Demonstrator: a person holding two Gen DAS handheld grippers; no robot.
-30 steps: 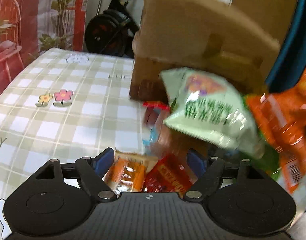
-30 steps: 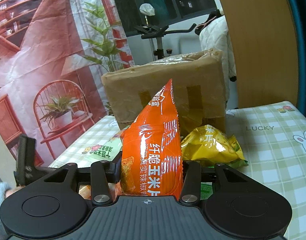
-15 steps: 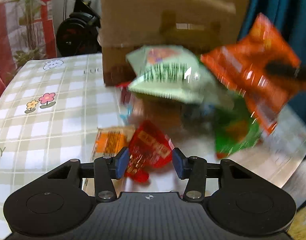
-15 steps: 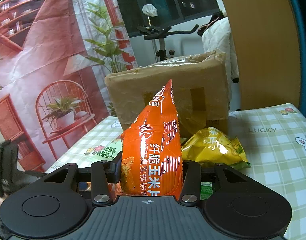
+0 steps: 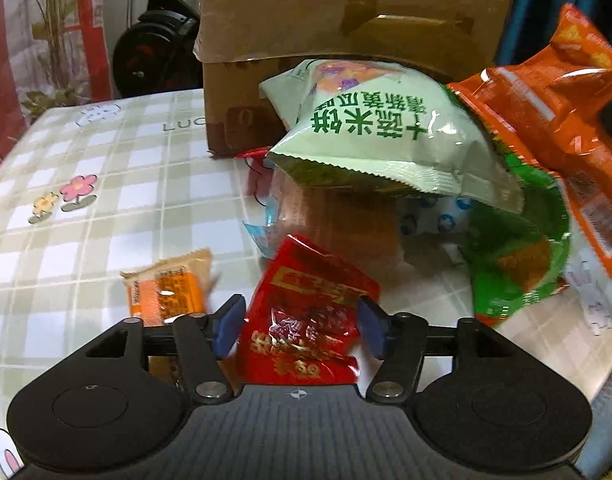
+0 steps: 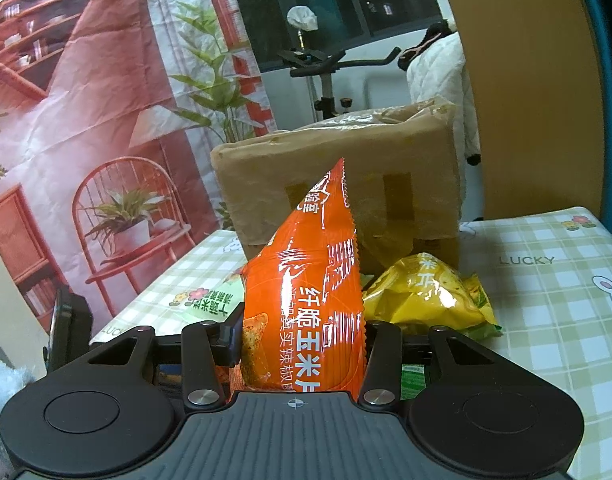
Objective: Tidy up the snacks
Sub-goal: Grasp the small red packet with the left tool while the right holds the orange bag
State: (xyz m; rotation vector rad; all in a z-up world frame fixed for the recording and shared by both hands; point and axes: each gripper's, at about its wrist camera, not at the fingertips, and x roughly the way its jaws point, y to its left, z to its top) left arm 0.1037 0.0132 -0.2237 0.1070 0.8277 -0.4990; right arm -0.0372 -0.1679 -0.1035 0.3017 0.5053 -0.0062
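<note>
1. The left gripper points down at the checked tablecloth; its jaws have just been opening, and a small red packet lies between the blue pads. The pads stand spread, close beside the packet's edges; I cannot tell whether they touch it.
2. Just left of the red packet lies a small orange packet, flat on the cloth.
3. Farther off, a pale green bag sits on top of a heap, with a green bag under its right side.
4. A cardboard box stands at the far end of the heap.
5. The right gripper pinches an orange chip bag upright; both fingers press against its sides.
6. Beyond it, to the right, a yellow bag rests on the cloth just in front of the box.
7. An exercise bike stands well behind the table.
</note>
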